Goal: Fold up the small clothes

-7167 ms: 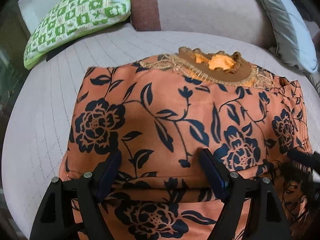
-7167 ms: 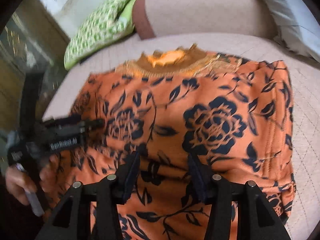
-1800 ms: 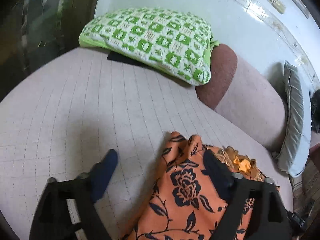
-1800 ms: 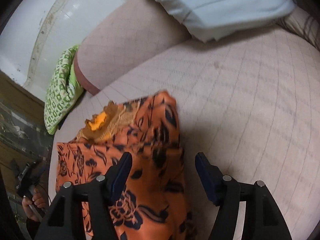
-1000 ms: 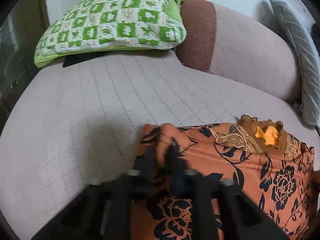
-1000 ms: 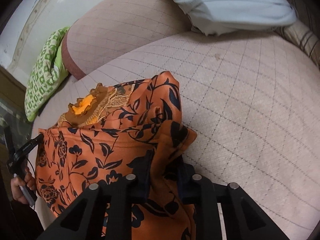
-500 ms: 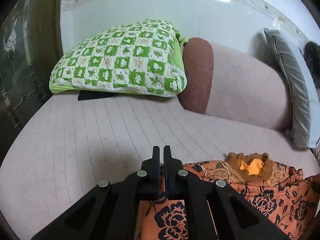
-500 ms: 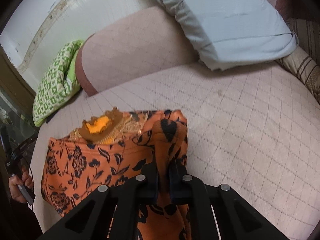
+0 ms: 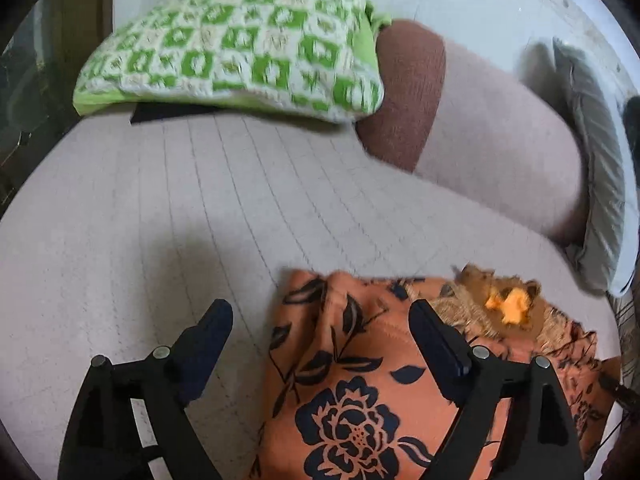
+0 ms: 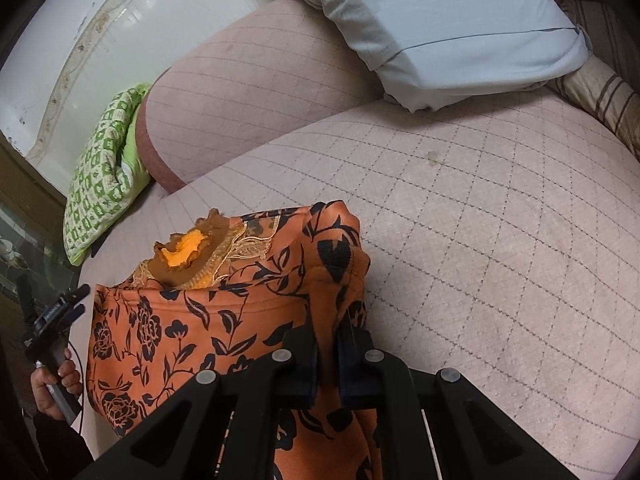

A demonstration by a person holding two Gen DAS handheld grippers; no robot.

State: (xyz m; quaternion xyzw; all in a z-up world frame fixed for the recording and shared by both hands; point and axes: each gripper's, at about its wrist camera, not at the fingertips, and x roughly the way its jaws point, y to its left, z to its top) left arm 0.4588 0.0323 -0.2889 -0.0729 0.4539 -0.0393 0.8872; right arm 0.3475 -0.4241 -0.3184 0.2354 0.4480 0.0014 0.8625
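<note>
I'm watching the orange garment with the black floral print (image 9: 360,392) lying on the quilted beige sofa seat (image 9: 160,220). My left gripper (image 9: 320,336) is opening wide, its pads off the cloth's corner beneath them. My right gripper (image 10: 327,354) is pinching the garment's right edge, jaws clamped tight on a raised fold.

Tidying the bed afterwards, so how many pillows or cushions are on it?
3: a green checked pillow at the far left, a pink bolster along the back, a pale blue pillow at the right. A striped one may sit at the right edge.
</note>
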